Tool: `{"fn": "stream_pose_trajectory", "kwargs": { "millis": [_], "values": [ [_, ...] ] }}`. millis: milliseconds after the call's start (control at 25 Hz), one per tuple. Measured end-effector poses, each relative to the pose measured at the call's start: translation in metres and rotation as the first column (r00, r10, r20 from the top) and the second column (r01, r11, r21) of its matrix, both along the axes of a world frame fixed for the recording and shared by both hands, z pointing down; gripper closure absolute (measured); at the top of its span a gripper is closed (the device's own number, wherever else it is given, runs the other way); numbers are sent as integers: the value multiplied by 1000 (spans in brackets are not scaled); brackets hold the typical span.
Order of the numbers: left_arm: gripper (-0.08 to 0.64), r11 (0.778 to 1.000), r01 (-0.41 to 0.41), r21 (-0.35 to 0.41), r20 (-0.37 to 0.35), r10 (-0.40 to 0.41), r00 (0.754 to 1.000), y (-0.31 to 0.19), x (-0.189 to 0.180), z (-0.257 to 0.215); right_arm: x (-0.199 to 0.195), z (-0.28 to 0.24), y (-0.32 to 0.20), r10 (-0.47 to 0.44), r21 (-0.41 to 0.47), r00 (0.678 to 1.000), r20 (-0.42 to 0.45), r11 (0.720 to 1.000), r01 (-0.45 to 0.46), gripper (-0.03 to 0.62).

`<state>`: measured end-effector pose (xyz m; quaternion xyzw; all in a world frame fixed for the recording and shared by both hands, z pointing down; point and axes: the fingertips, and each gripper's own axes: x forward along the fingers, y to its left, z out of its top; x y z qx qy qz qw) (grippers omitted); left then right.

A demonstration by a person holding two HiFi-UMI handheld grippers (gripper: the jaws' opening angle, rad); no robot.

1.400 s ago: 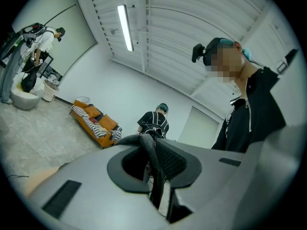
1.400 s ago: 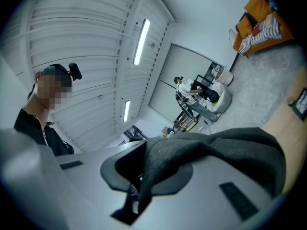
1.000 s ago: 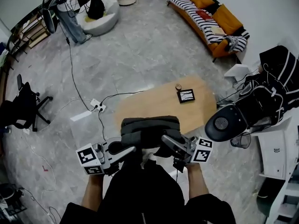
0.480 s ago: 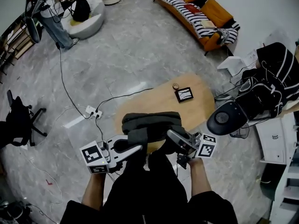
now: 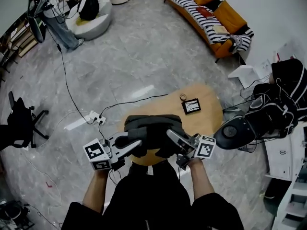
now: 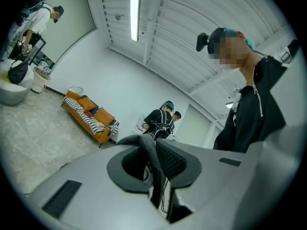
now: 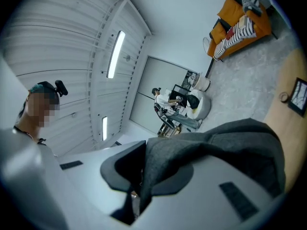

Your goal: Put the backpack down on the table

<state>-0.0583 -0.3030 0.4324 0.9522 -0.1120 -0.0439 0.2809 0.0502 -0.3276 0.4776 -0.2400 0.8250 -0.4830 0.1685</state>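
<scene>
Head view: the left gripper (image 5: 135,143) and right gripper (image 5: 170,134) are each pinching a fold of the grey backpack (image 5: 153,127) (jaws narrow, pressing on fabric), holding it over the near end of the wooden table (image 5: 207,115); whether it is touching the tabletop cannot be told.

We counted one backpack (image 5: 153,123), two tools, the left tool (image 5: 138,142) and the right tool (image 5: 171,133), one table (image 5: 207,117), one small frame (image 5: 192,106), one striped sofa (image 5: 211,14), one white beanbag (image 5: 95,27) and one black office chair (image 5: 19,120).
</scene>
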Motion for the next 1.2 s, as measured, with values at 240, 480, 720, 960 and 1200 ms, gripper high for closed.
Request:
{"fn": "stream_pose_trajectory", "kwargs": {
  "millis": [240, 480, 720, 960, 1200],
  "values": [
    [511, 999, 47, -23, 42, -46, 998, -53, 5, 29, 4, 23, -59, -14, -37, 1000, 18, 999, 14, 552],
    [511, 991, 129, -46, 62, -126, 990, -101, -1, 55, -4, 43, -110, -97, -57, 995, -22, 994, 96, 552],
    [511, 985, 159, -64, 100, -152, 983, -140, -3, 75, -5, 68, -148, -124, -89, 991, -44, 989, 120, 551],
    [511, 974, 189, -127, 64, -182, 981, -148, -9, 99, -10, 87, -152, -156, -90, 988, -12, 984, 155, 552],
    [512, 974, 169, -150, 56, -162, 985, -137, -5, 110, -11, 108, -136, -191, -136, 979, -64, 974, 181, 551]
  ]
}}
